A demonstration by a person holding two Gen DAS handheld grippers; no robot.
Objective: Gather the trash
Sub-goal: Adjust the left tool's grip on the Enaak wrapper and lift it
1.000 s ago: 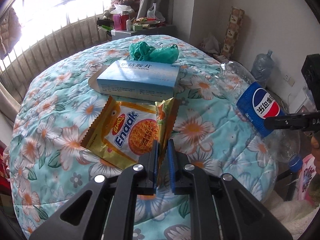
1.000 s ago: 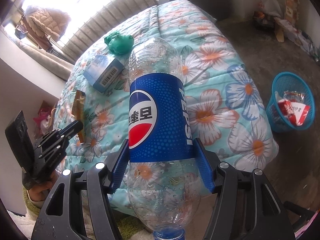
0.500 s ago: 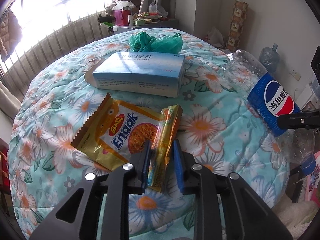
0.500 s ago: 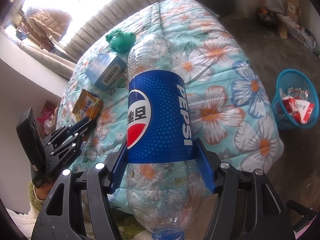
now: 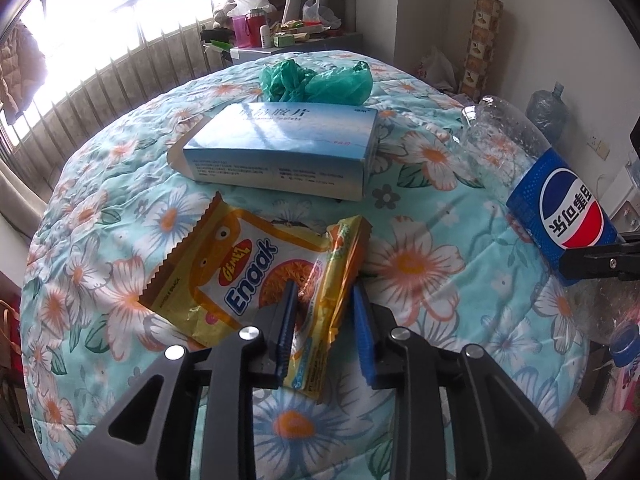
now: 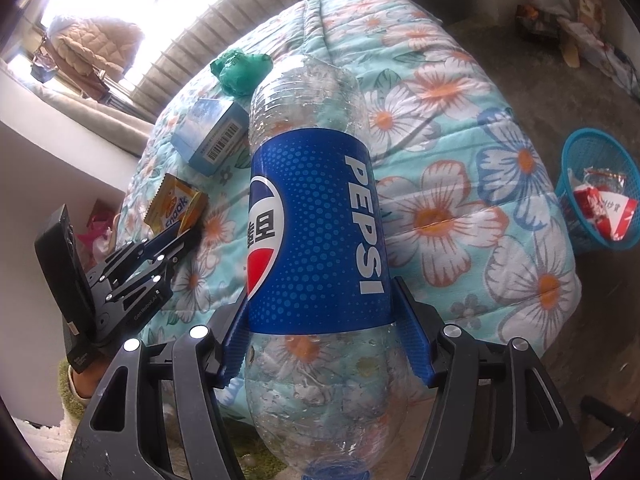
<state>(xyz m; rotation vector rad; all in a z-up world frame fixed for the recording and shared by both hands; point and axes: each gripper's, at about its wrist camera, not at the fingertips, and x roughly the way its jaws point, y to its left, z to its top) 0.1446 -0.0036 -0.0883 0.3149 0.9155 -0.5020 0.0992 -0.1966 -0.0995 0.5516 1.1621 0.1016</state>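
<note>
Where the left wrist view looks along its fingers, the left tongs (image 5: 322,322) stand parted on either side of the folded edge of a yellow snack wrapper (image 5: 256,276) printed "Gemez Enaak"; the left pad looks close against the foil, the right pad apart from it, so whether they grip is unclear. That wrapper lies on the floral bed quilt (image 5: 420,264), its near corner hidden behind the fingers. Just beyond the wrapper lies a pale blue medicine box (image 5: 280,148) with Chinese characters on top and small print on its side too fine to read. Beyond the box sits a crumpled green plastic bag (image 5: 316,84). Right of the wrapper, the Pepsi bottle (image 5: 560,200) is cut off by the frame edge.

From the right wrist view, the right tongs (image 6: 326,334) are clenched on the clear Pepsi bottle (image 6: 316,232) at the lower rim of its blue label, which reads "PEPSI" beside Chinese characters. Left of the bottle, the box (image 6: 212,136) shows a barcode, and the wrapper (image 6: 176,206) sits at the tips of the left tongs (image 6: 186,238). Right of the bottle, a blue basket (image 6: 572,200) on the floor holds red-and-white packaging with unreadable print.
</note>
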